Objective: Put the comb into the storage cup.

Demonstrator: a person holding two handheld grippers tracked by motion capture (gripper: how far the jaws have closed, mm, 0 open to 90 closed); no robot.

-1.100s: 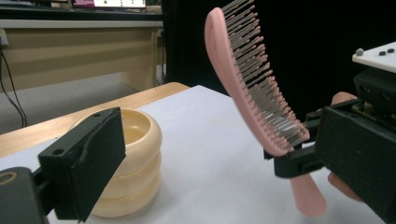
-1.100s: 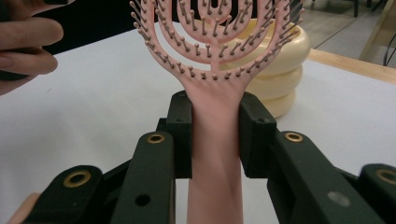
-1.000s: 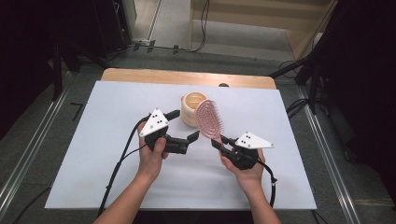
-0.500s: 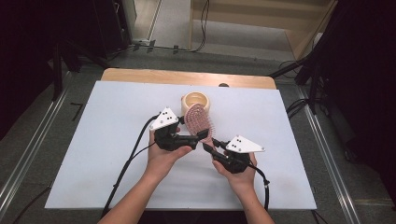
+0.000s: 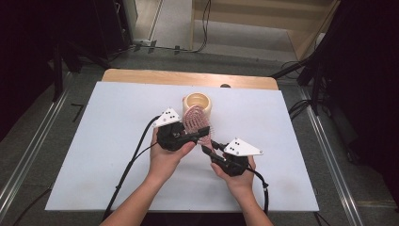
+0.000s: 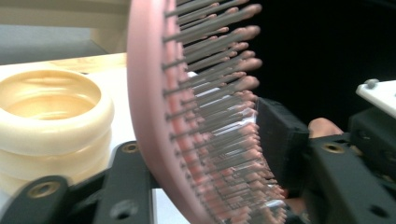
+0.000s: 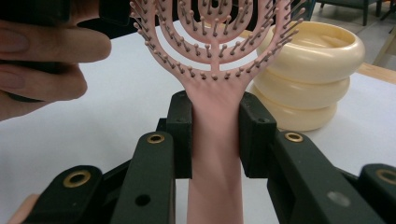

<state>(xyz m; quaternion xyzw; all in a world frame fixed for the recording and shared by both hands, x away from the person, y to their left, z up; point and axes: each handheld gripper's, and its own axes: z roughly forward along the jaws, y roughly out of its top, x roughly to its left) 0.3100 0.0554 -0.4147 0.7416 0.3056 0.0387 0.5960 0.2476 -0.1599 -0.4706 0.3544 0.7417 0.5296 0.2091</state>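
Pink bristled hairbrush (image 7: 212, 93), upright

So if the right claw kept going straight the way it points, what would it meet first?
Probably the cream ringed bowl: beyond the right claw, shut on the pink brush handle, it stands just past the brush head, slightly to one side. Depth is unclear.

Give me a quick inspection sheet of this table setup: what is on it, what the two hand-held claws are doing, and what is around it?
Surface: white sheet over a wooden table.
Job's things: pink hairbrush, held above the table; cream ribbed cup just behind it.
Clutter: nothing seen.
Grippers: right gripper clamps the brush's handle; left gripper has the brush head between its jaws, which have just been closing; the bristle-side pad is against the bristle tips, and the back of the head hides the other pad.
Cables: black cable trails from the left gripper towards the near edge.
Surroundings: grey floor, dark equipment and wooden furniture behind.
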